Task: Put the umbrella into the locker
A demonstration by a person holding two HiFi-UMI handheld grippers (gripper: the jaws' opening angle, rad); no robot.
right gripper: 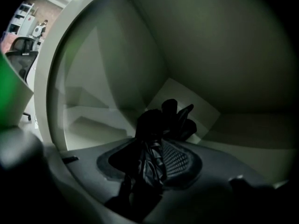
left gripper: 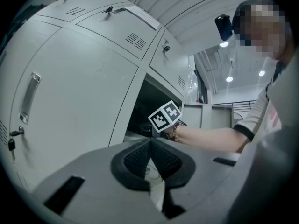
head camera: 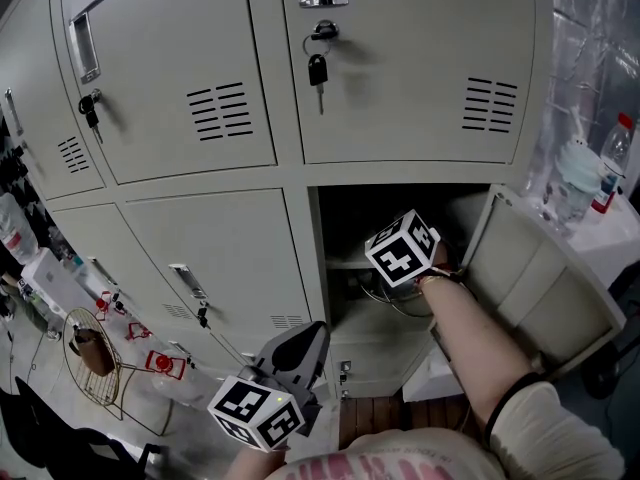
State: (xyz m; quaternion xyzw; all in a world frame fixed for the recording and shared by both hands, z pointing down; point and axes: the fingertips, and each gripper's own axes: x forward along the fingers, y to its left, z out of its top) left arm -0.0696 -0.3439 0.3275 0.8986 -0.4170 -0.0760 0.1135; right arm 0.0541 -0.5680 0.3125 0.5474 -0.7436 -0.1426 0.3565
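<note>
The black folded umbrella lies between the jaws of my right gripper, deep inside the open locker; its dark fabric fills the gap and covers the left pad, and its far end sits near the back corner. In the head view only that gripper's marker cube and the forearm show at the locker's mouth, beside the swung-out door. My left gripper hangs low outside the lockers, shut with nothing in it, its pads meeting at the tip.
Keys hang in the closed door above, another set further left. Cables lie below the shelf in the open compartment. A wire stand is on the floor at left. Bottles stand on a white table at right.
</note>
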